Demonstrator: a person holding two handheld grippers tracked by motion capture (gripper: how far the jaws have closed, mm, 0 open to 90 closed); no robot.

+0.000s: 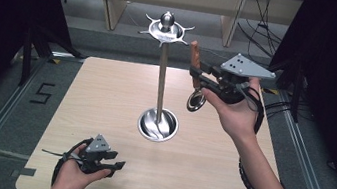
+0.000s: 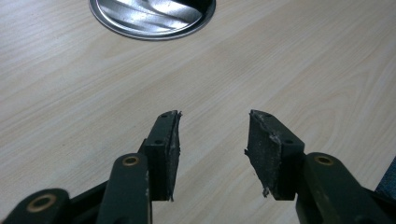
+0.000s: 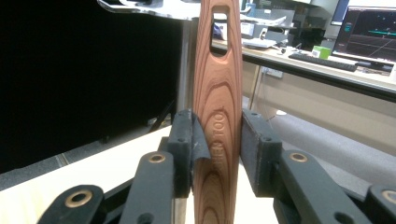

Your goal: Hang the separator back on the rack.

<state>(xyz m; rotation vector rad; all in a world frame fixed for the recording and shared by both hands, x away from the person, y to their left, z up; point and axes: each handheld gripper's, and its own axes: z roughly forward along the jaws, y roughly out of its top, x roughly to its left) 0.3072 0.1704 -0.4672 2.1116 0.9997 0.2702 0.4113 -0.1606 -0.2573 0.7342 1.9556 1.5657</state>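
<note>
Nearest the person's edge of the pale wood-grain desk [image 1: 105,95], the left claw [image 1: 113,166] lies low over the surface, held in the person's left hand [image 1: 74,174], well short of the tall polished steel utensil stand with round dished base [image 1: 157,123]. In the left gripper view its two black jaws are spread, the worn pads [image 2: 264,151] apart with bare desk between them, and the rim of the stand's base lies beyond them at the top. The stand itself occupies the middle of the desk; its thin pole rises to a round hooked disc topped by a ball knob [image 1: 167,19]. To the right of the stand's pole and raised above the desk, the right claw [image 1: 194,73] is carried in the person's right hand [image 1: 235,112]. Its jaws are pressed onto the reddish-brown wooden handle of a utensil with a small round steel bowl [image 1: 194,58]; the steel bowl hangs below the claw, the handle end stands up just below and to the right of the stand's hooked disc. In the right gripper view the handle [image 3: 217,116] stands upright between the jaws, its slotted hanging hole near the disc's edge.
</note>
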